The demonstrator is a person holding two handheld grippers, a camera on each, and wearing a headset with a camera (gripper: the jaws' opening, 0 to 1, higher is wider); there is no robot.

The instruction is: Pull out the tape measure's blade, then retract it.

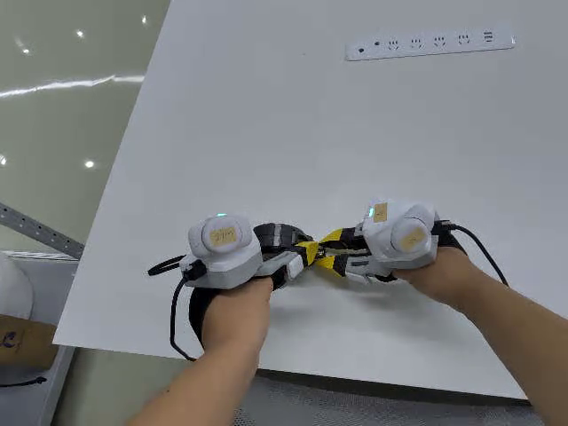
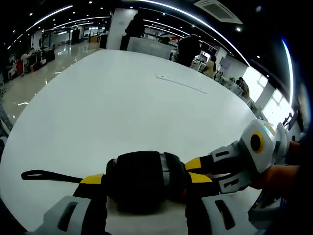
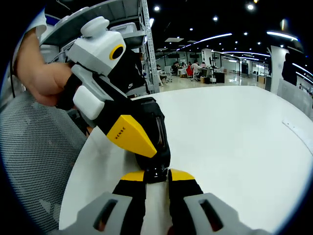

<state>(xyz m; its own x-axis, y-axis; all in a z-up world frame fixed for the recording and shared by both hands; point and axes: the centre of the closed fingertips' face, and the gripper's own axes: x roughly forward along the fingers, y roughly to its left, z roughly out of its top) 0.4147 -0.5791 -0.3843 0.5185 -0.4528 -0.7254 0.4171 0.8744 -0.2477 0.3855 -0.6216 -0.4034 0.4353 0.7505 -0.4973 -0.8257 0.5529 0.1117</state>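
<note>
Well short of the power strip [image 1: 429, 43], the tape measure [image 2: 139, 169] is clamped by the left gripper [image 2: 145, 179], its blade tip [image 3: 156, 171] seemingly pinched by the right gripper [image 3: 156, 177]. Pull-out is judged unstarted; a straight, steady draw is needed.

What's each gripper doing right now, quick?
Left gripper: jaws shut on the tape measure.
Right gripper: jaws shut on the blade tip.
</note>
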